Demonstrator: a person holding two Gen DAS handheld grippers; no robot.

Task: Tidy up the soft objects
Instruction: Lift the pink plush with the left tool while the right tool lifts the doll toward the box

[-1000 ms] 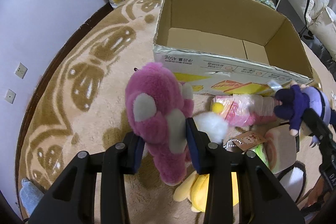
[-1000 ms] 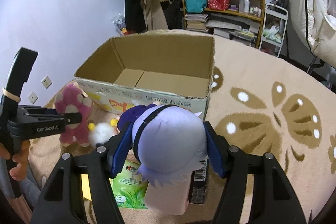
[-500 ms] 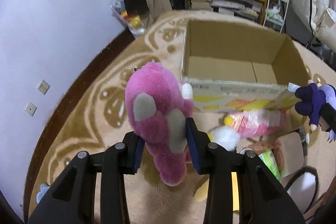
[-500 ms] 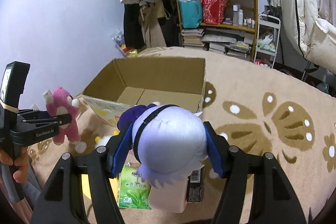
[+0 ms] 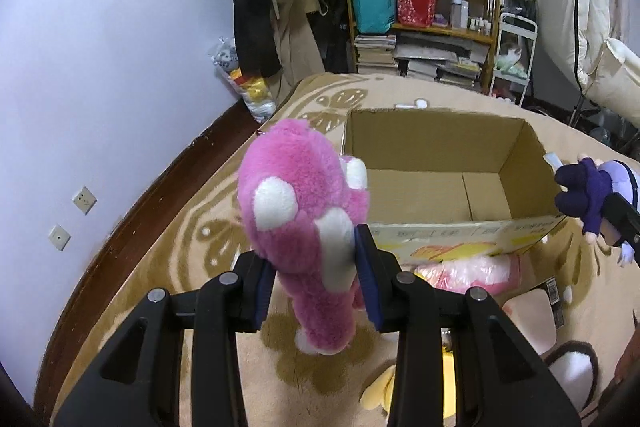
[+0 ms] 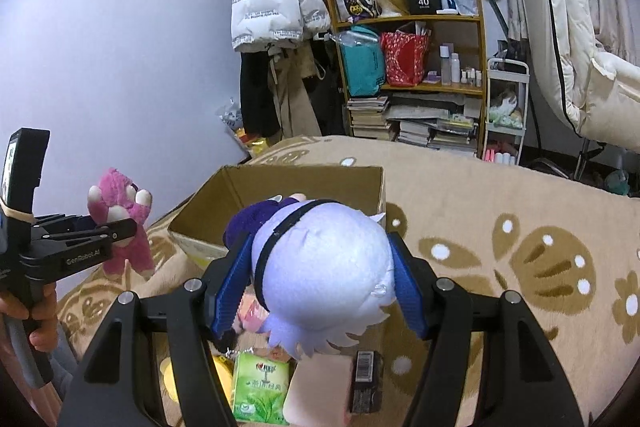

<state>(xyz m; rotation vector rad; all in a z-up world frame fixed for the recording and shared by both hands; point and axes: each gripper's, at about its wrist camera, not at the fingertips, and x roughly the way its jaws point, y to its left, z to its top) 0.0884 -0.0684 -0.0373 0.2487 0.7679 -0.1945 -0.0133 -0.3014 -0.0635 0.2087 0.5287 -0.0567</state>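
Observation:
My left gripper (image 5: 316,267) is shut on a pink plush bear (image 5: 304,211) with white paws, held in the air left of the open cardboard box (image 5: 436,227). From the right wrist view the same pink bear (image 6: 120,215) hangs in the left gripper (image 6: 124,231) at the far left. My right gripper (image 6: 316,291) is shut on a lilac-haired plush doll (image 6: 324,267) in dark purple clothes, near the box (image 6: 200,231). In the left wrist view that doll (image 5: 592,191) shows at the right edge, beside the box's right corner.
On the beige patterned rug (image 6: 500,227) below lie a green tea packet (image 6: 260,391), a pink wrapped bundle (image 5: 472,271), a yellow plush (image 5: 376,391) and a small dark box (image 6: 364,379). A cluttered shelf (image 6: 416,79), hanging coats and the wall stand behind.
Both grippers have risen with their toys still gripped. Both views have tilted up, so the shelf and coats now show. The box looks farther below.

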